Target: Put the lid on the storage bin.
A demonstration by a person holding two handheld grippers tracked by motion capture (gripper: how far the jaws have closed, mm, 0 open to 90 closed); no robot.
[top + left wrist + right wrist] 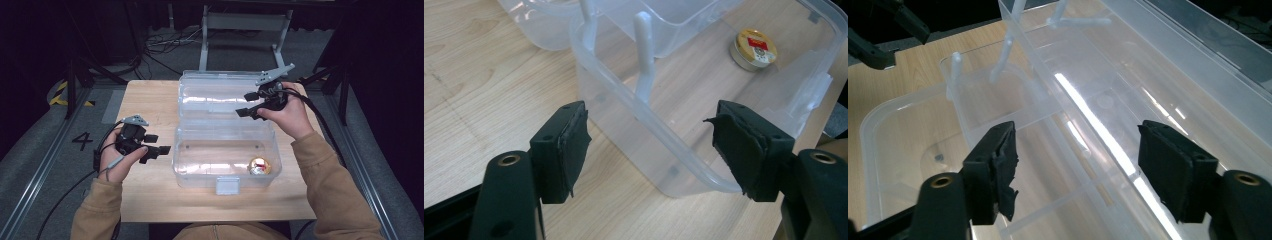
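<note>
A clear plastic box [200,175] stands on the wooden table [145,100], its lid [215,92] folded back flat behind it. A round gold tin [260,165] lies inside at the front right, also seen in the left gripper view [753,48]. My left gripper [161,143] is open just left of the box; its jaws stand wide either side of a box corner [664,150] without touching it. My right gripper [243,104] is open over the hinge side at the right, pointing along the lid [1168,65] and the box's back wall [998,120], with nothing pressed between its pads.
The table's left part and front strip are bare wood. A grey latch tab [227,185] sticks out at the box's front. Beyond the table are a grey floor, cables and a metal stand [245,30]. The left gripper [883,30] shows far off in the right gripper view.
</note>
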